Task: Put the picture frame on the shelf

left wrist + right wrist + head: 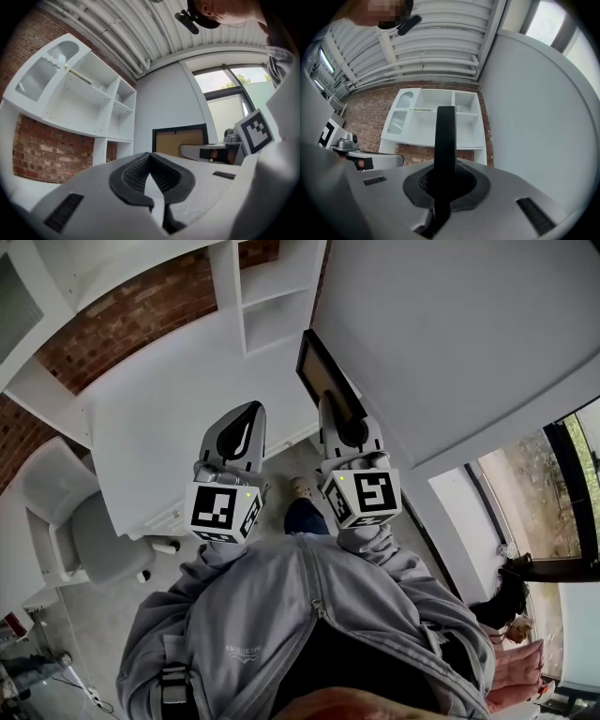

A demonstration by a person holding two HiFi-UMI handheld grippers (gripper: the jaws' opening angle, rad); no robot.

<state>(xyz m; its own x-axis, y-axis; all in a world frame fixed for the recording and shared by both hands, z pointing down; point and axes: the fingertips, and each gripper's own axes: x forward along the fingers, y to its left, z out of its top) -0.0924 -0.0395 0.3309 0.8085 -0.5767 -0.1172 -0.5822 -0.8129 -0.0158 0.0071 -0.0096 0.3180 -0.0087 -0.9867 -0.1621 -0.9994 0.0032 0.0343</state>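
The picture frame is black-edged with a brown back. My right gripper is shut on its lower part and holds it up in front of the grey wall. In the right gripper view the frame stands edge-on between the pads, in line with the white shelf unit on the brick wall. My left gripper hangs beside it over the white desk, shut with nothing in it. The shelf's open compartments lie ahead, left of the frame.
A white desk runs under the shelf unit against a brick wall. A grey chair stands at the left. A grey wall panel rises on the right, with a window beyond it. The person's shoe shows on the floor.
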